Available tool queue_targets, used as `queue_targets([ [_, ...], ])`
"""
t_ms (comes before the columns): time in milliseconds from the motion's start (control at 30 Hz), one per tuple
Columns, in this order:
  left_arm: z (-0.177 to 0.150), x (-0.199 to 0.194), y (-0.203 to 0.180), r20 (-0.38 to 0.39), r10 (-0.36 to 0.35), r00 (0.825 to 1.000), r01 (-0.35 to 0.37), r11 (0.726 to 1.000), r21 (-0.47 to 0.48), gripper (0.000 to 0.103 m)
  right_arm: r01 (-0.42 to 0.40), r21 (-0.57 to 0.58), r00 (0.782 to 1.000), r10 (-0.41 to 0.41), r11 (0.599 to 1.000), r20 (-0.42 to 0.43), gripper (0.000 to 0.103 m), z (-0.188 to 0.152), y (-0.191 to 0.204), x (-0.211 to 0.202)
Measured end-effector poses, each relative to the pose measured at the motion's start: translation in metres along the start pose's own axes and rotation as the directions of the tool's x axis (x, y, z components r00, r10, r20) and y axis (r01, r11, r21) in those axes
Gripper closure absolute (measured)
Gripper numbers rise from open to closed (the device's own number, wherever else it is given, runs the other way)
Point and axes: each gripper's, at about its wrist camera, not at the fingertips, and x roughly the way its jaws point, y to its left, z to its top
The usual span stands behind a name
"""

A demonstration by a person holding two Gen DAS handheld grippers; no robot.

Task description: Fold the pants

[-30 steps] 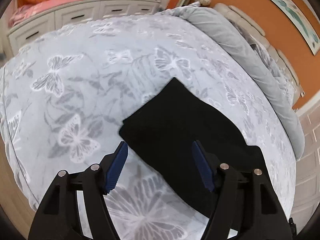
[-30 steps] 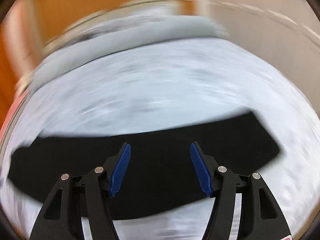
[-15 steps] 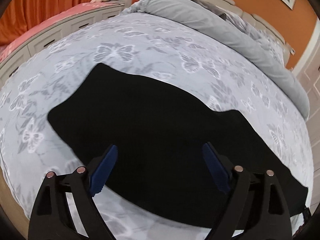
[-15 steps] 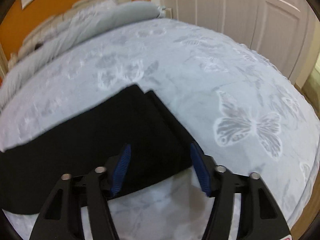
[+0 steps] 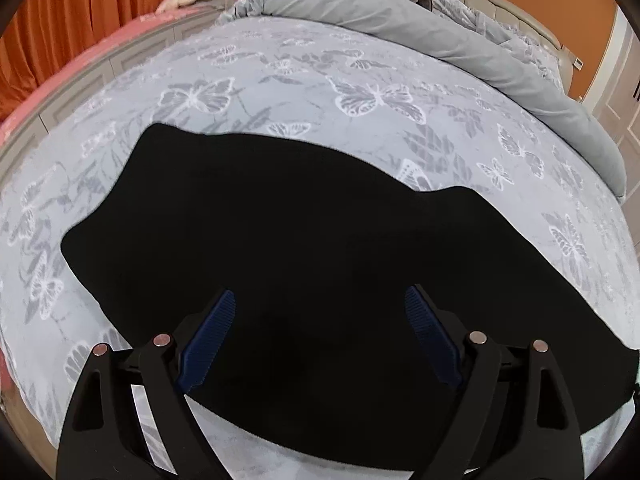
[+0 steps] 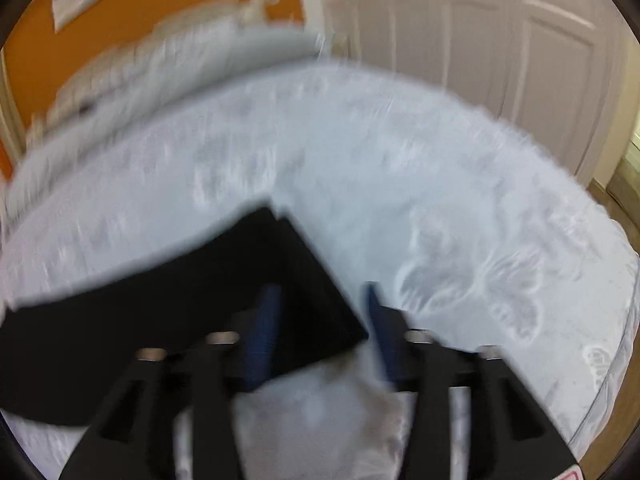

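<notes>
Both wrist cameras look down close over the bed (image 5: 280, 64), sharing the pants (image 5: 320, 240); the right view is blurred.

Blurred right claw (image 6: 320, 320) parted, over black pants (image 6: 180, 300) corner

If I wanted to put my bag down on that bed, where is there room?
Bare bedspread lies between the black pants and the rolled grey duvet, and beyond the pants' end toward the white doors. The near side is crowded by both grippers.
</notes>
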Motion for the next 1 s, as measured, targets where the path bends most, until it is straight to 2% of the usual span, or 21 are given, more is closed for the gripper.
queue_targets([
  [33, 0.001, 0.0, 0.004, -0.003, -0.005, 1.0, 0.005, 1.0, -0.013, 0.017, 0.013, 0.023, 1.0, -0.013, 1.0, 0.024, 0.028, 0.001, -0.003, -0.003],
  [67, 0.002, 0.0, 0.01, -0.005, -0.009, 1.0, 0.009, 1.0, -0.03, 0.016, 0.028, 0.053, 1.0, -0.028, 0.998, 0.012, 0.026, 0.002, -0.007, 0.001],
  [133, 0.006, -0.003, 0.028, -0.01, -0.025, 1.0, 0.024, 0.996, -0.085, 0.013, -0.012, 0.102, 0.998, 0.018, 0.995, -0.055, 0.026, -0.002, -0.013, 0.015],
  [200, 0.009, -0.005, 0.05, -0.016, -0.034, 0.999, 0.031, 0.988, -0.151, 0.013, -0.045, 0.153, 0.986, 0.068, 0.987, -0.149, 0.025, -0.012, -0.016, 0.035],
  [233, 0.009, -0.005, 0.064, -0.023, -0.045, 0.999, 0.04, 0.98, -0.194, 0.013, -0.048, 0.15, 0.983, 0.073, 0.987, -0.167, 0.024, -0.015, -0.016, 0.043],
  [267, 0.01, -0.005, 0.078, -0.031, -0.066, 0.997, 0.057, 0.969, -0.242, 0.012, -0.041, 0.124, 0.988, 0.059, 0.991, -0.145, 0.021, -0.018, -0.012, 0.042],
  [333, 0.01, 0.0, 0.117, -0.046, -0.131, 0.99, 0.104, 0.92, -0.379, 0.012, -0.052, 0.103, 0.986, 0.068, 0.993, -0.152, 0.02, -0.019, -0.007, 0.042],
  [367, 0.009, 0.003, 0.129, -0.05, -0.155, 0.987, 0.12, 0.898, -0.423, 0.013, -0.066, 0.11, 0.986, 0.082, 0.992, -0.148, 0.025, -0.019, -0.005, 0.041],
  [433, 0.005, 0.012, 0.159, -0.058, -0.223, 0.973, 0.158, 0.831, -0.534, 0.013, -0.084, 0.122, 0.984, 0.102, 0.989, -0.149, 0.053, -0.019, -0.004, 0.044],
  [467, 0.005, 0.014, 0.165, -0.064, -0.219, 0.974, 0.148, 0.819, -0.555, 0.013, -0.109, 0.137, 0.979, 0.13, 0.984, -0.156, 0.075, -0.018, -0.004, 0.045],
  [500, 0.004, 0.013, 0.173, -0.075, -0.17, 0.983, 0.097, 0.814, -0.572, 0.013, -0.152, 0.176, 0.97, 0.181, 0.973, -0.161, 0.086, -0.017, -0.003, 0.049],
  [533, 0.004, 0.01, 0.179, -0.061, -0.153, 0.986, 0.089, 0.806, -0.585, 0.013, -0.168, 0.206, 0.966, 0.202, 0.964, -0.16, 0.086, -0.016, -0.003, 0.049],
  [600, 0.005, 0.001, 0.187, -0.017, -0.166, 0.986, 0.122, 0.789, -0.602, 0.013, -0.149, 0.196, 0.973, 0.179, 0.969, -0.148, 0.088, -0.011, 0.005, 0.044],
  [633, 0.006, -0.003, 0.188, -0.006, -0.149, 0.989, 0.116, 0.797, -0.593, 0.013, -0.146, 0.186, 0.976, 0.172, 0.972, -0.134, 0.088, -0.008, 0.01, 0.04],
  [700, 0.008, -0.009, 0.19, -0.007, -0.074, 0.997, 0.057, 0.826, -0.56, 0.013, -0.194, 0.183, 0.974, 0.212, 0.964, -0.082, 0.088, 0.001, 0.025, 0.022],
  [767, 0.007, -0.009, 0.193, -0.014, -0.068, 0.998, 0.049, 0.833, -0.551, 0.013, -0.253, 0.156, 0.966, 0.259, 0.955, -0.024, 0.088, 0.011, 0.049, 0.0],
  [800, 0.008, -0.008, 0.195, -0.016, -0.078, 0.997, 0.056, 0.83, -0.556, 0.013, -0.288, 0.136, 0.957, 0.291, 0.948, -0.002, 0.088, 0.015, 0.065, -0.011],
  [867, 0.004, -0.007, 0.201, -0.015, -0.107, 0.994, 0.078, 0.814, -0.576, 0.013, -0.38, 0.079, 0.925, 0.378, 0.922, 0.035, 0.088, 0.021, 0.11, -0.033],
  [933, 0.001, -0.007, 0.206, -0.013, -0.129, 0.992, 0.095, 0.795, -0.599, 0.013, -0.456, 0.011, 0.89, 0.455, 0.89, 0.032, 0.088, 0.019, 0.158, -0.047],
  [1000, 0.001, -0.009, 0.21, -0.01, -0.133, 0.991, 0.1, 0.791, -0.603, 0.013, -0.536, -0.059, 0.844, 0.536, 0.842, -0.006, 0.088, 0.011, 0.214, -0.057],
])
